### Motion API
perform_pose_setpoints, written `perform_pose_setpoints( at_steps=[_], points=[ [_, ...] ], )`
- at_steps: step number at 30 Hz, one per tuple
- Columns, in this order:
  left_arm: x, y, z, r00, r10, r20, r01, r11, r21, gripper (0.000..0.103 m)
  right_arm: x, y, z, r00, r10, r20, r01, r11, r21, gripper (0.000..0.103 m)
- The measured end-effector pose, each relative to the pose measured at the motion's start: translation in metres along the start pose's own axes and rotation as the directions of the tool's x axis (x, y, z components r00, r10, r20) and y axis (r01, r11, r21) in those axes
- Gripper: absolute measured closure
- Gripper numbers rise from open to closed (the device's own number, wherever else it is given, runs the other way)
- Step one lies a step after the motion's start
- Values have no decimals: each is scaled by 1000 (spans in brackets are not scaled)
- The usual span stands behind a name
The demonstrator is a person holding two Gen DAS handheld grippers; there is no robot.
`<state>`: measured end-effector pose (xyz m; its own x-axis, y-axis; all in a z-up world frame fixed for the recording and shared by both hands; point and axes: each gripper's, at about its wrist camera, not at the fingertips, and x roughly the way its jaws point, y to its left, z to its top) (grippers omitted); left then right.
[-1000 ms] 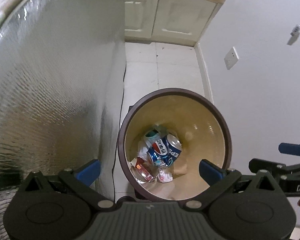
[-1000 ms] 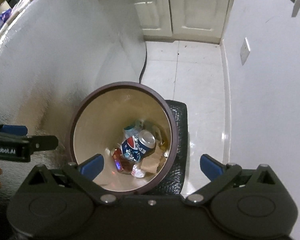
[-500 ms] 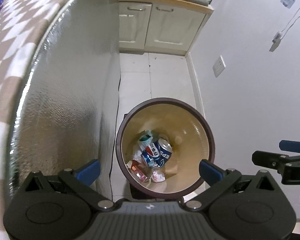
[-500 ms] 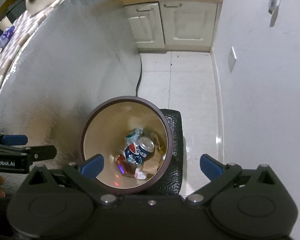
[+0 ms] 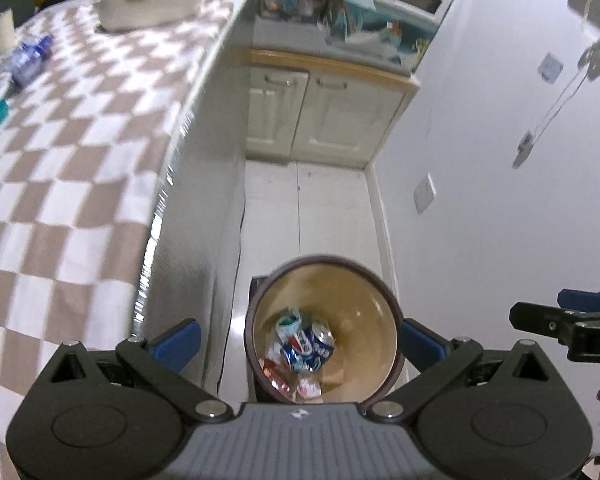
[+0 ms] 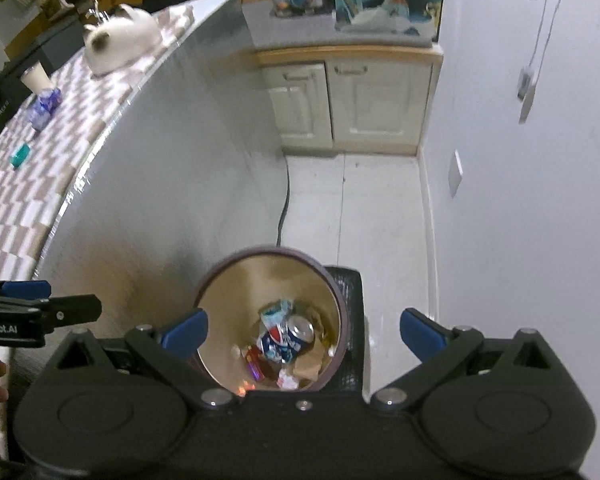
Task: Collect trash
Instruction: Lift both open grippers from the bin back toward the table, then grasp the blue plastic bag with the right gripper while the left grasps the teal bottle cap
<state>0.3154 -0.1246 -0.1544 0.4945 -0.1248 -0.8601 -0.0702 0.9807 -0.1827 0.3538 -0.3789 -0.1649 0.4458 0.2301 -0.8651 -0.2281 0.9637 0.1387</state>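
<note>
While both your grippers, left (image 5: pixel 296 338) and right (image 6: pixel 302 330), hang spread wide and empty above the bin (image 5: pixel 388 312), the trash left is the bottle (image 5: pixel 26 60) up on the table (image 5: pixel 72 152) beside it: light, crinkly, probably slick, so pinch its middle

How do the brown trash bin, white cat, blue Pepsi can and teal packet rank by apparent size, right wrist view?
1. Round brown trash bin
2. White cat, farther off, so unsure
3. Crushed blue Pepsi can
4. Small teal packet, farthest, so unsure
</note>
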Motion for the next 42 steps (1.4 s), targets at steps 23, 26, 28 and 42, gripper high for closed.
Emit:
perform_pose_setpoints(
  at_steps=[23, 26, 28, 42],
  points=[
    [-95, 113, 27, 939, 183, 290, -127, 971, -201, 0, -28, 110, 89, 974, 98, 206, -54, 976, -211, 0],
    [-96, 136, 33, 928, 210, 307, -141, 962, -232, 0, -23, 136, 106, 969, 131, 208, -75, 963, -258, 0],
    [-96, 150, 36, 922, 221, 317, -145, 958, -246, 0, -19, 152, 117, 967, 158, 202, -99, 956, -276, 0],
    [-62, 247, 80, 869, 277, 410, -164, 943, -290, 0, 26, 280, 192, 945, 286, 159, -209, 902, -377, 0]
  ],
)
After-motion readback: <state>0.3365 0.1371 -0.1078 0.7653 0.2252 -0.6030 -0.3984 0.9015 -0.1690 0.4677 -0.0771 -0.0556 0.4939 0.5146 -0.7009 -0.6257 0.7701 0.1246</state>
